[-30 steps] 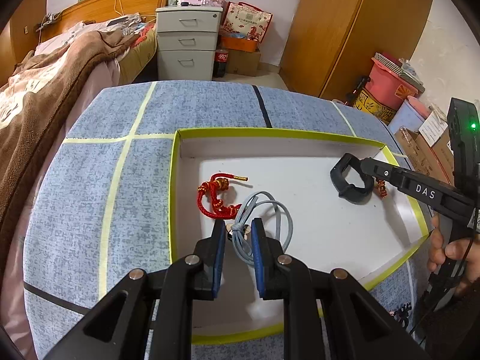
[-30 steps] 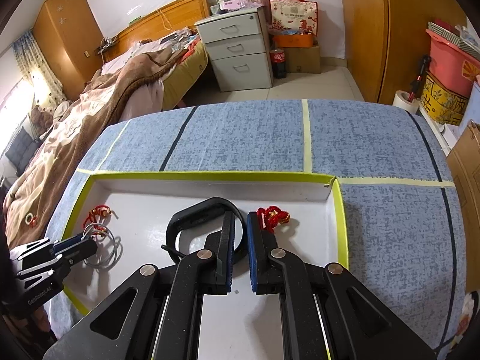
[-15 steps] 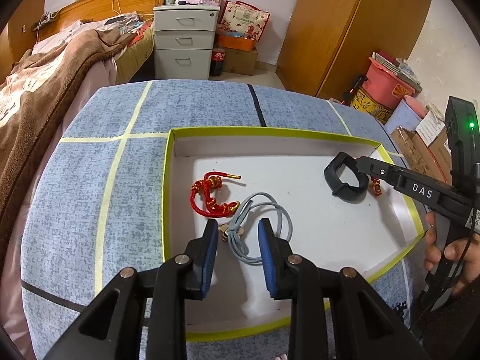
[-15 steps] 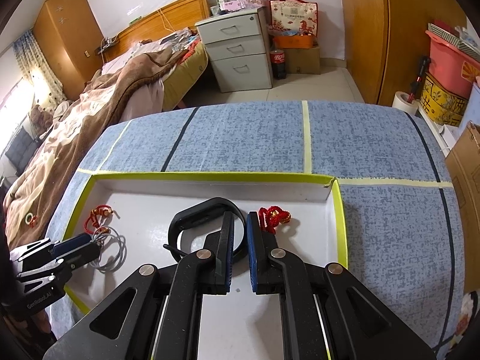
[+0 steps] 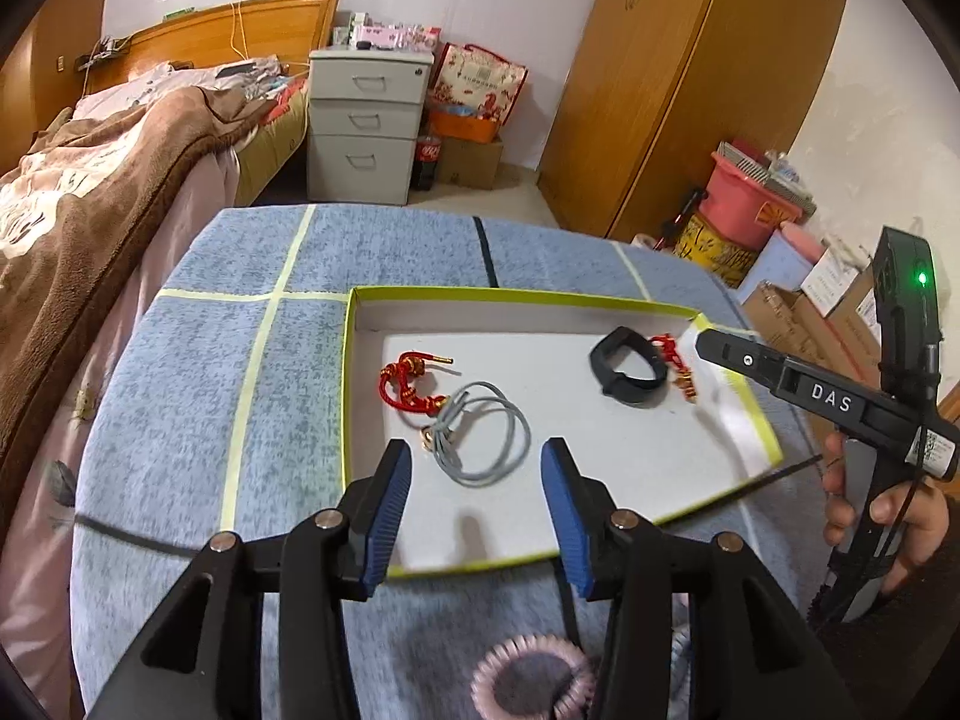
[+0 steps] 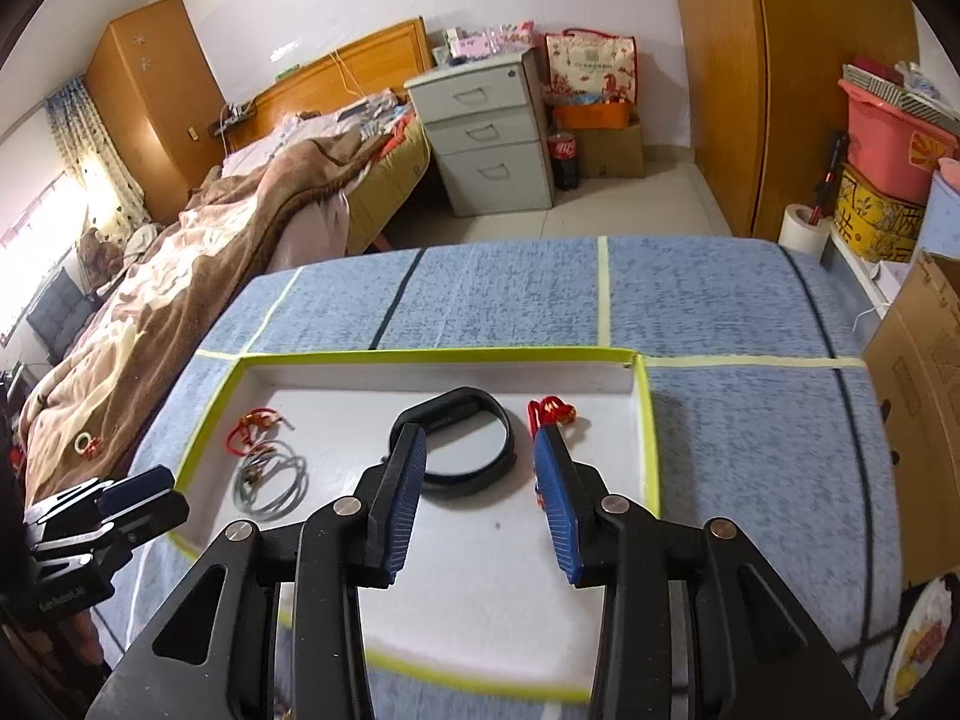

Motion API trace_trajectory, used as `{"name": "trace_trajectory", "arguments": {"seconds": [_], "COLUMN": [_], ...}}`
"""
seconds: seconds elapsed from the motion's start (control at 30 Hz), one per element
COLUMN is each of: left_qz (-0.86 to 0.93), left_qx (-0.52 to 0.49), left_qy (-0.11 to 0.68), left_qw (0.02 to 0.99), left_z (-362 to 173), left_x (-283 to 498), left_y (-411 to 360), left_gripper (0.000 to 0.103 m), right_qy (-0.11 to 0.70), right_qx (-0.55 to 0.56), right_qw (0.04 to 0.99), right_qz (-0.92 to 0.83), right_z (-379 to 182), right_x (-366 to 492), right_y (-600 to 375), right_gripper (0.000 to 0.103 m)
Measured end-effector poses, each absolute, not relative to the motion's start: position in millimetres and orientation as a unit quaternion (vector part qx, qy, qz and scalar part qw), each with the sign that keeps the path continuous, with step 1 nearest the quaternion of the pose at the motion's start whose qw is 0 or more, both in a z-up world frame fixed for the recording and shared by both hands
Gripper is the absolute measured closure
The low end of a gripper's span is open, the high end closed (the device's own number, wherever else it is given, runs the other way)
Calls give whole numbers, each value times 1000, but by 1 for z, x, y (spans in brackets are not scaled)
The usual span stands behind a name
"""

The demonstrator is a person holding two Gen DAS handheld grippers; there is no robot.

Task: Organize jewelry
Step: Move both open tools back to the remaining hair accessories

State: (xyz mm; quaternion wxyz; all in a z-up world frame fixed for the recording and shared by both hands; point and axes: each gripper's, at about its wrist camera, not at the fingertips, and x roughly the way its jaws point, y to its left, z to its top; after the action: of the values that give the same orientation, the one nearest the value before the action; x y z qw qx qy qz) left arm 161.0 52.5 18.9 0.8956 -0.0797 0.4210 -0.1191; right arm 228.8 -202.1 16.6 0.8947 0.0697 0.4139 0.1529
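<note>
On the bench (image 5: 198,396), a shallow white tray (image 5: 606,298) with a yellow-green rim holds four pieces. Leftmost lies a red knotted cord (image 5: 405,381), its gold tip pointing right, and just beside it, touching, a looped grey cord (image 5: 486,441). Farther right lies a black band (image 5: 627,369), with a small red charm (image 5: 675,360) just beside it near the tray's right wall. The left gripper (image 5: 476,504) has just been opening; its jaws stand spread above the grey cord, nothing between the pads. The right gripper (image 6: 479,489) has likewise just been opening, spread on either side of the black band without pressing it. White letters "DAS" show on the right gripper's side in the left wrist view.
</note>
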Motion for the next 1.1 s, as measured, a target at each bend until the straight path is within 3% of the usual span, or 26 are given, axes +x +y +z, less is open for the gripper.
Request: {"name": "trace_trajectory", "arguments": {"seconds": [0.53, 1.1], "left_qz": [-110, -102], "left_qx": [-99, -118], "left_qy": [417, 427], "left_qw": [897, 891], "left_z": [11, -10], "left_x": [88, 55], "left_y": [69, 79], "left_gripper": [50, 49], "right_qy": [397, 451], "right_qx": [59, 35], "right_qw": [898, 869], "right_qz": [177, 200], "right_z": [17, -26], "right_x": [124, 97], "right_y": [-206, -182], "right_gripper": [64, 64]}}
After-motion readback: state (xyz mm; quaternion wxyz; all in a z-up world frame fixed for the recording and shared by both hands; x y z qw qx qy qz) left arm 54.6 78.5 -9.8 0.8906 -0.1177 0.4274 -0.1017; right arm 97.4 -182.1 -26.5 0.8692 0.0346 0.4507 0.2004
